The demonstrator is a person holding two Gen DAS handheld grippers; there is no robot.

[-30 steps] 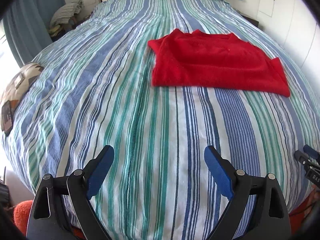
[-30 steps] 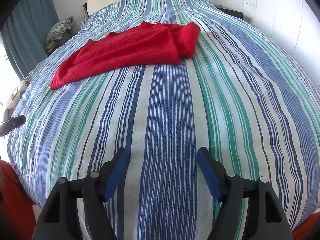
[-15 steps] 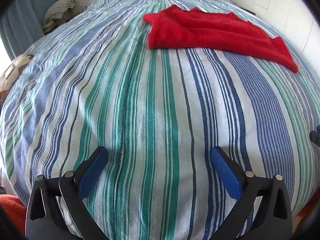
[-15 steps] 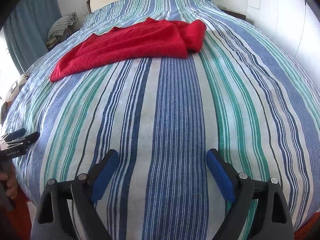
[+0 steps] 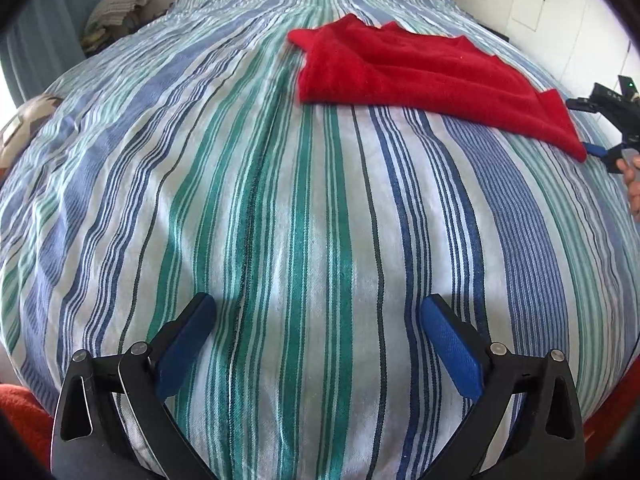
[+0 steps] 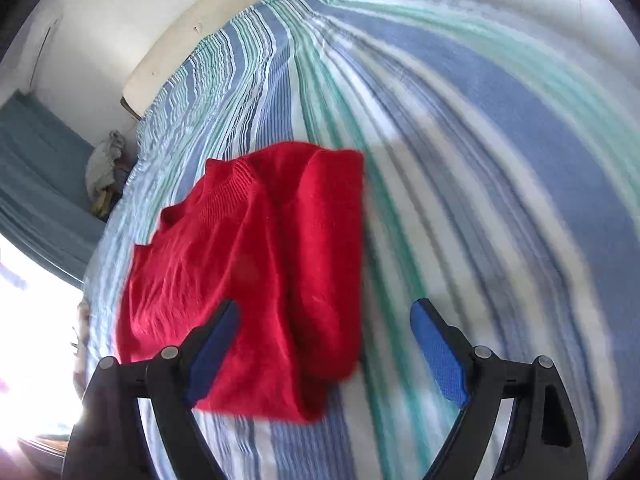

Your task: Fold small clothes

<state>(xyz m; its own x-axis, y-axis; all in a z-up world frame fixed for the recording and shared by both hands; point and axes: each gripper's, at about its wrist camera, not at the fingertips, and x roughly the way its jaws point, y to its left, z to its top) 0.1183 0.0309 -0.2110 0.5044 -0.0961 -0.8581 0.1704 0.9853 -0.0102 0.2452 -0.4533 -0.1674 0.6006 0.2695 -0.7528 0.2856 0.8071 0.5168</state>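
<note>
I have the left gripper [image 5: 318,320] low over the striped bedspread [image 5: 280,200] with its blue-padded jaws spread wide and nothing between them; only bare stripes of green, blue and white lie under it and just ahead. The red sweater [image 5: 420,76] sits well ahead of this gripper and off to its right, lying flat on the bed in a folded shape, its near edge running across the stripes and one corner reaching out to the far right. At that corner, from the left wrist view, I can see the right gripper [image 5: 600,148] coming in from the frame edge, with a blue pad right beside the red cloth; I cannot tell from here whether it touches. Switching to the right wrist view, the right gripper [image 6: 325,318] is also gaping wide, gripping nothing, and the red sweater [image 6: 256,264] fills the space directly ahead of it and to its left. The left finger [image 6: 212,344] overlaps the cloth in the picture, while the right finger [image 6: 438,350] hangs over bare bedspread [image 6: 500,200] beside the sweater's edge. The ribbed neckline sits at the far end from this gripper, and a folded-over sleeve lies along the side nearer the right finger. This view is smeared with motion blur, so finer contact I cannot judge. Beyond the bed, ahead and left, a blue curtain [image 6: 36,184] hangs by a bright window
</note>
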